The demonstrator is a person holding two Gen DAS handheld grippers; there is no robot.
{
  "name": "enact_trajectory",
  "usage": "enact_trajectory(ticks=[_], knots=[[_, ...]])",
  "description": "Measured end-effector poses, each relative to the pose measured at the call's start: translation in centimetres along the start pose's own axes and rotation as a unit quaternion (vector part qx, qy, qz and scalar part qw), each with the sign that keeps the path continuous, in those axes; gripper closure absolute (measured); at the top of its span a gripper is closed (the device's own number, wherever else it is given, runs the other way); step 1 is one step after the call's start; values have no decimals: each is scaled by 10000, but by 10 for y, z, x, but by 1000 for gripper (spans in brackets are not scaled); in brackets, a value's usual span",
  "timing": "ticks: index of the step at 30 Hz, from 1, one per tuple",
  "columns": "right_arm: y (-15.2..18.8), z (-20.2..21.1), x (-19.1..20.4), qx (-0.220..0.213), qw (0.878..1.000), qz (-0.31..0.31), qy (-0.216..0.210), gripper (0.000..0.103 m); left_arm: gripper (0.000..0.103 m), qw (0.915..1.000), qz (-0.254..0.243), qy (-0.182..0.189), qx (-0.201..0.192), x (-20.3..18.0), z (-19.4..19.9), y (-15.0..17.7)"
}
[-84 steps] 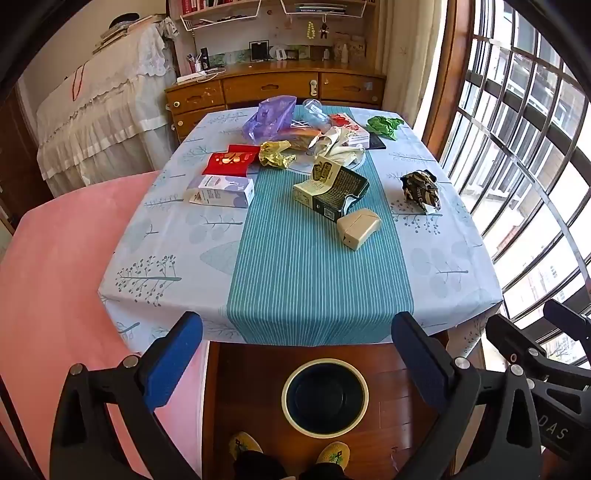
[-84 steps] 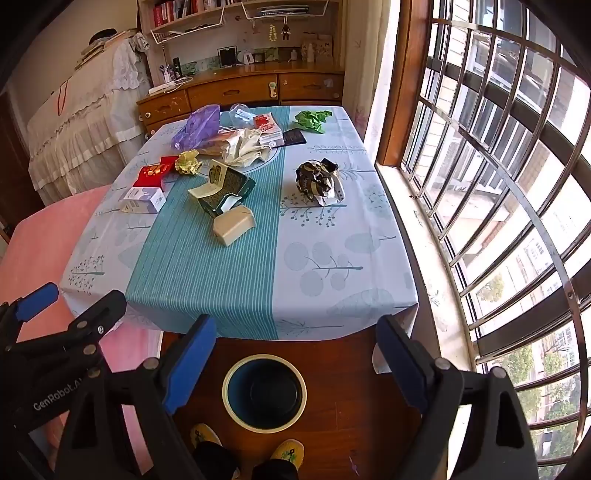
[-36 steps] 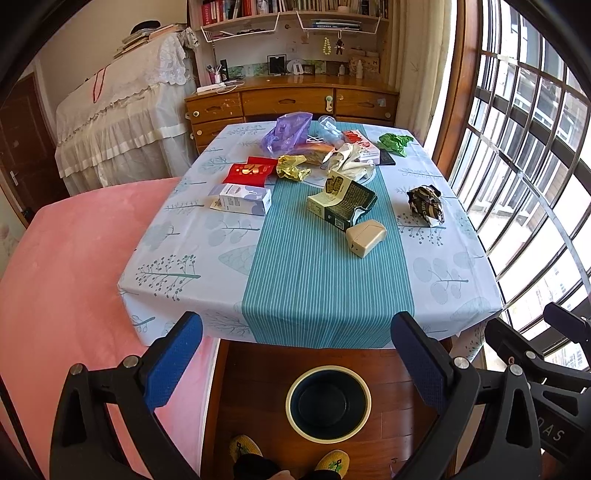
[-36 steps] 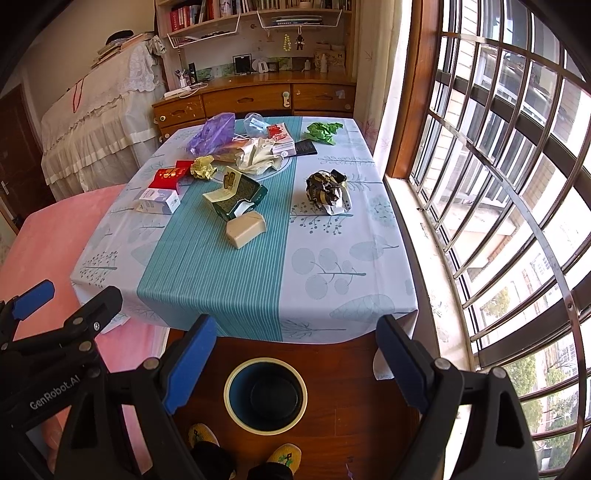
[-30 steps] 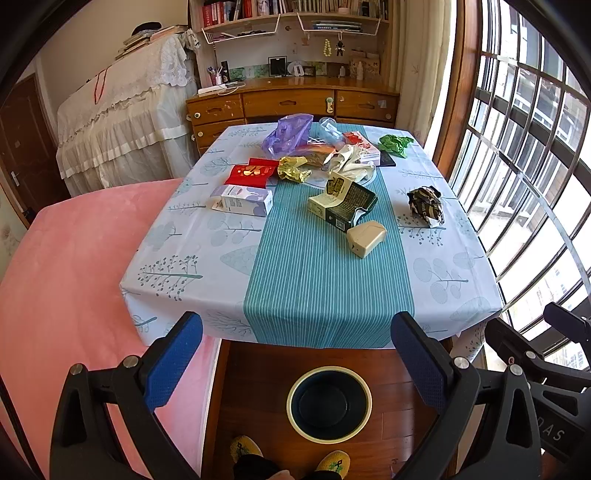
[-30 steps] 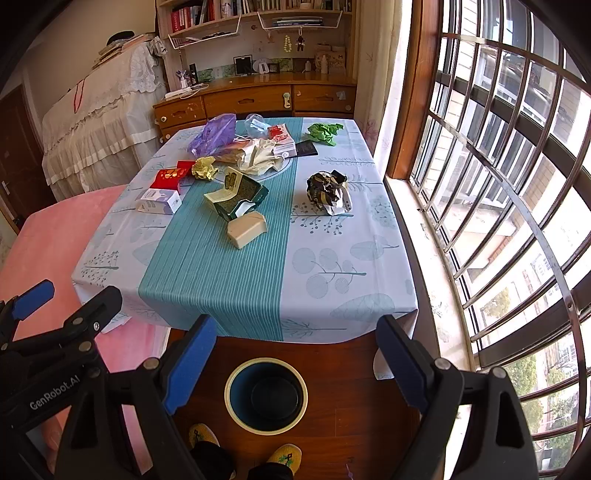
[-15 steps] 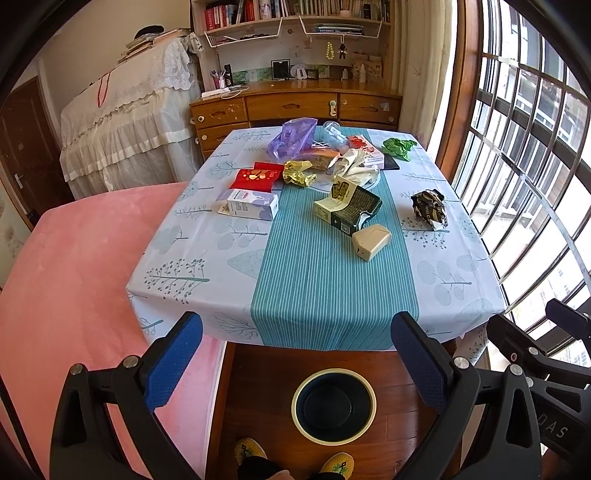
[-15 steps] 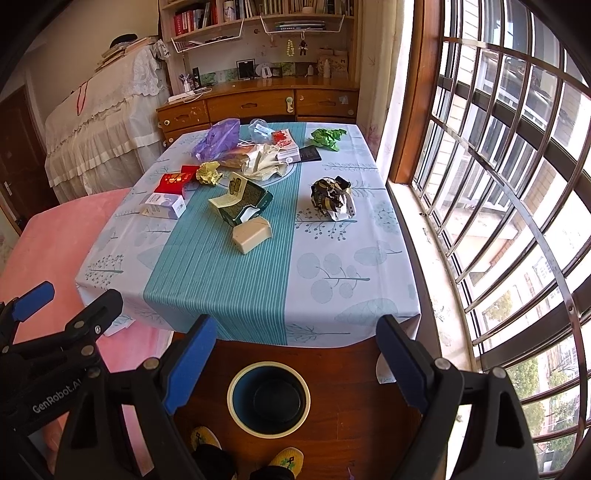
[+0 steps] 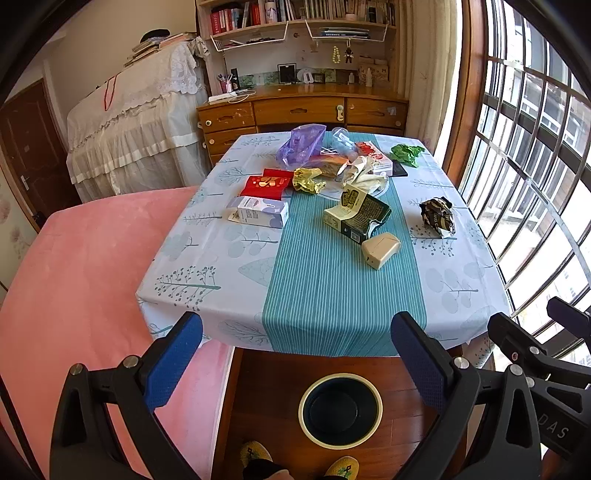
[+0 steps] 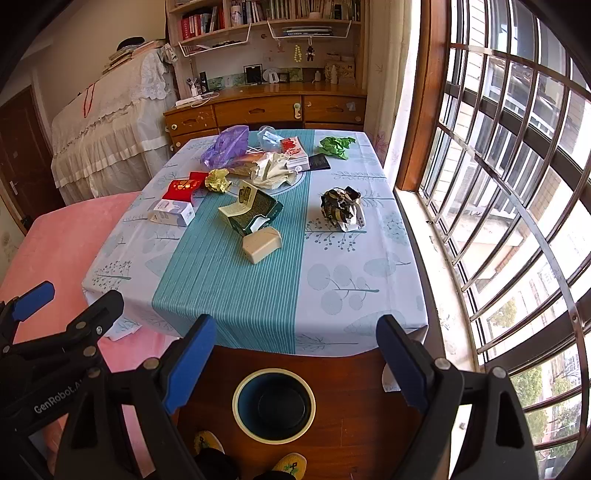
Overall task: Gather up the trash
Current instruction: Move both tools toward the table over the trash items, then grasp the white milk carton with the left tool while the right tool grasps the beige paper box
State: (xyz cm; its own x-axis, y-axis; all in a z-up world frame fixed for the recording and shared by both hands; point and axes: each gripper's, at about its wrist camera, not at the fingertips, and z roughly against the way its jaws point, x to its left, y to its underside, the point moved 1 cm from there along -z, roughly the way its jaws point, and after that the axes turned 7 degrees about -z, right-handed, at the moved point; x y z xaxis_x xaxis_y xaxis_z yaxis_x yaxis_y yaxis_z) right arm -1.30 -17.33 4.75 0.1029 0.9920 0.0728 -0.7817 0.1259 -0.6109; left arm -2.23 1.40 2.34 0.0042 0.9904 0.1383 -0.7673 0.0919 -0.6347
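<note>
With both the left claw [image 9: 295, 354] and right claw [image 10: 295, 354] spread wide and empty, we risk knocking the beige box [image 9: 380, 250] off the bench [image 9: 207, 258] and missing the bin [image 9: 340, 410].

Home, bookshelves [image 9: 295, 14], dresser [image 9: 303, 110], perhaps bedroom

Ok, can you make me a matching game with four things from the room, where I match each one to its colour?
Things:
1. crumpled paper ball
2. plastic bag
3. flat packet
4. bin on the floor

Colours:
A. red
B. dark blue inside, cream rim
C. green
D. purple

Pairs: 1-C, 2-D, 3-A, 4-B
</note>
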Motion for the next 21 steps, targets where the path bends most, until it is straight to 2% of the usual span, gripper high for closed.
enact_trajectory(ticks=[15,21], knots=[[-19,-5,9,-220,9995,106,-200,14,3,9996,64,-201,-180,10,1,-23],[-34,-22,16,-180,9996,56,-233,14,3,9993,222,-105,-268,27,-12,-35]])
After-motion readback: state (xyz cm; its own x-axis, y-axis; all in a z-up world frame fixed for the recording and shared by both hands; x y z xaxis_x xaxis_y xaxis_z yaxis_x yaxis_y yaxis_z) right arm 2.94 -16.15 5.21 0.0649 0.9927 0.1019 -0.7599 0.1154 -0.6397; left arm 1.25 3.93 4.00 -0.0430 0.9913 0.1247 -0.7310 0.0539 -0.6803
